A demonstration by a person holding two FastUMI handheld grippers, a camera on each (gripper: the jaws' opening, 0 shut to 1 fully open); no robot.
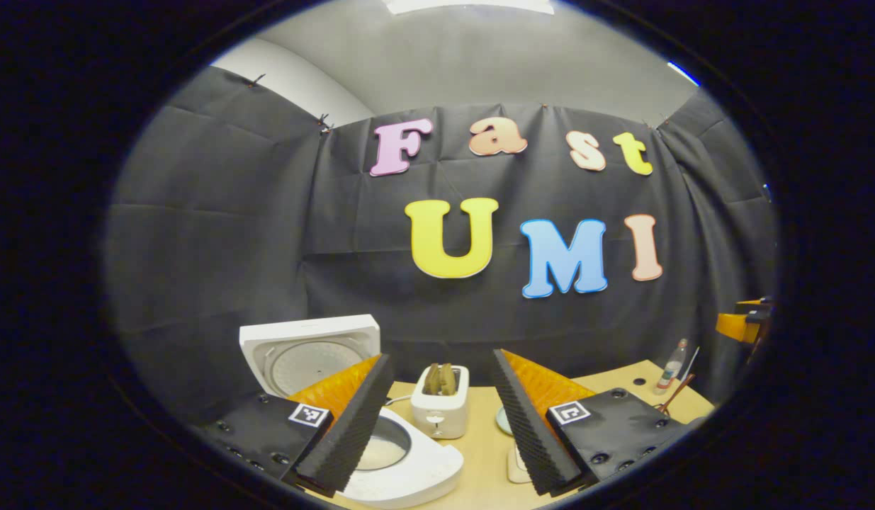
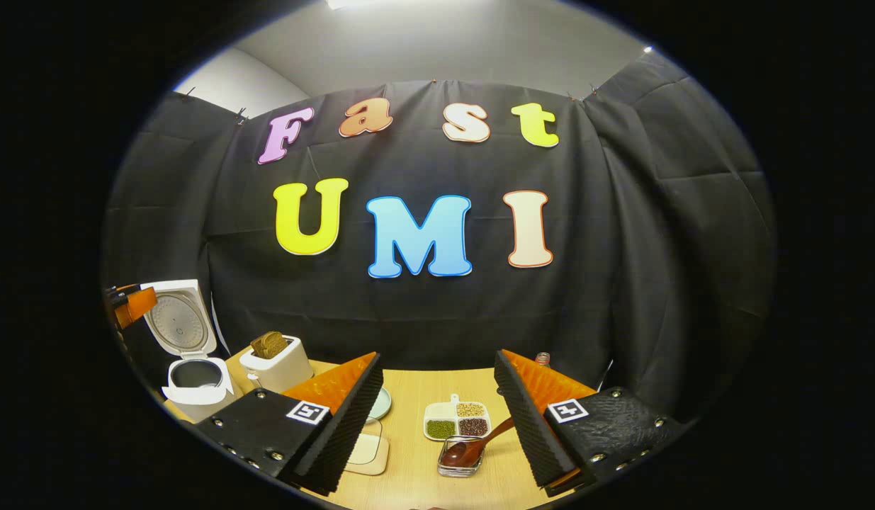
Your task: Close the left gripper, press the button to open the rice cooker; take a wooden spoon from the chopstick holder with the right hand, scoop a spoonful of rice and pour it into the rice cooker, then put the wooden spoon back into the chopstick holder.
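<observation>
Rice cooker [image 2: 189, 368] lid up on table [image 2: 409, 467]; wooden spoon [image 2: 472, 446] in holder [image 2: 460, 464]. L tongs [image 1: 441, 425] & R tongs [image 2: 437, 425] both apart, empty.

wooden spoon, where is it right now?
In the right gripper view, the wooden spoon lies bowl-down in the small wire holder on the table, just in front of the divided grain dish.

**Two raised cameras facing the back wall**

The left gripper view looks from above the worktop's [image 1: 480, 439] left end, close over the open rice cooker [image 1: 380, 446] and toaster [image 1: 441, 409]. The right gripper view sits farther right, near the divided dish [image 2: 457, 419], with the cooker [image 2: 189, 375] far left. Both share cooker, toaster [image 2: 275, 365] and wall.
</observation>
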